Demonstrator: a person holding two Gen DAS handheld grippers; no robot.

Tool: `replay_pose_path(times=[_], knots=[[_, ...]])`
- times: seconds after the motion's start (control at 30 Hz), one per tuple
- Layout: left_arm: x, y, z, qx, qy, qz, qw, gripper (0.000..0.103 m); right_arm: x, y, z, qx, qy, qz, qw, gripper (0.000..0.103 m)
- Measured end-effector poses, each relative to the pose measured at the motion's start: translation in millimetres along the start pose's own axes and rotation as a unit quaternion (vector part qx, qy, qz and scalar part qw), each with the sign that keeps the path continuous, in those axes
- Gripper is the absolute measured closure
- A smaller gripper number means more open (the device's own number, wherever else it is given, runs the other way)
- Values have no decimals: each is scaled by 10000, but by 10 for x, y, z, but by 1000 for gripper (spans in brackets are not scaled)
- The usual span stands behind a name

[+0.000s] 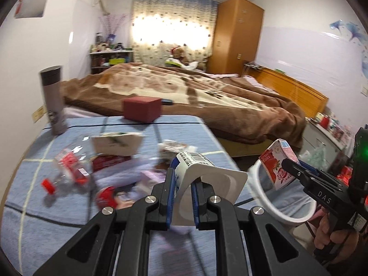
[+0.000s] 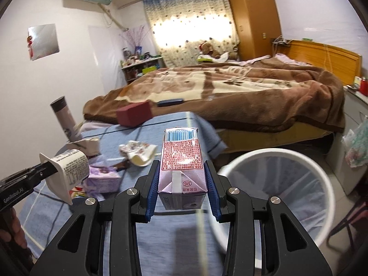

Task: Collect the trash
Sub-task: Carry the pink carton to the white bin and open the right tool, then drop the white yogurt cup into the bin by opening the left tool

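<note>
My left gripper (image 1: 182,197) is shut on a white yogurt cup (image 1: 200,172) by its wall, held above the blue checked table (image 1: 27,207); the cup also shows in the right wrist view (image 2: 66,172). My right gripper (image 2: 182,184) is shut on a pink milk carton (image 2: 181,158), held over the table's right edge next to the white trash bin (image 2: 276,158). The carton also shows in the left wrist view (image 1: 276,163), above the bin's rim (image 1: 283,216). More trash lies on the table: a crushed clear bottle with a red label (image 1: 69,168), a crumpled wrapper (image 2: 138,151), a purple box (image 2: 103,179).
A grey thermos (image 1: 53,101) and a dark red box (image 1: 141,109) stand at the table's far end. A bed with a brown blanket (image 2: 230,92) lies beyond. A white cabinet with a hanging plastic bag (image 2: 354,147) stands right of the bin.
</note>
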State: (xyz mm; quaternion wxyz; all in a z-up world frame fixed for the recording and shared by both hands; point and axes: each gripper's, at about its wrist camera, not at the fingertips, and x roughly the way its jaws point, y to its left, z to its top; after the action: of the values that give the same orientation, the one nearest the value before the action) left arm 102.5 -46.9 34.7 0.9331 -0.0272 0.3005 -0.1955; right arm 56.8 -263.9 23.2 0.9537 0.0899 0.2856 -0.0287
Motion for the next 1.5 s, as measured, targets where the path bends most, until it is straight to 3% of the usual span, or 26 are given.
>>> replay_pose_path(times=[0.23, 0.5, 0.77, 1.07, 1.17, 1.2, 1.23, 1.3, 1.5], knots=[[233, -545, 58, 228, 124, -492, 9985, 89, -39, -368, -15, 213, 19, -419, 9989, 64], [583, -1104, 10, 425, 538, -991, 9927, 89, -44, -742, -112, 387, 151, -780, 9961, 64], [888, -1540, -131, 619, 914, -1157, 9871, 89, -2, -1018, -221, 446, 415, -1067, 9924, 64], [1093, -1677, -240, 539, 1148, -1194, 9847, 88, 57, -1183, -293, 467, 644, -1242, 9891, 64], [1094, -1723, -251, 628, 1138, -1228, 9839, 82, 81, -1212, -316, 434, 734, -1273, 9882, 64], [1100, -1723, -253, 614, 1151, -1258, 9834, 74, 86, -1222, -321, 434, 755, -1314, 9875, 60], [1111, -1729, -250, 606, 1156, -1270, 9833, 59, 86, -1228, -326, 438, 770, -1344, 9870, 52], [1104, -1720, -254, 595, 1120, -1216, 9844, 44, 74, -1241, -330, 465, 772, -1326, 9871, 44], [1040, -1634, -258, 507, 1070, -1146, 9863, 44, 28, -1210, -339, 461, 710, -1343, 9873, 44]])
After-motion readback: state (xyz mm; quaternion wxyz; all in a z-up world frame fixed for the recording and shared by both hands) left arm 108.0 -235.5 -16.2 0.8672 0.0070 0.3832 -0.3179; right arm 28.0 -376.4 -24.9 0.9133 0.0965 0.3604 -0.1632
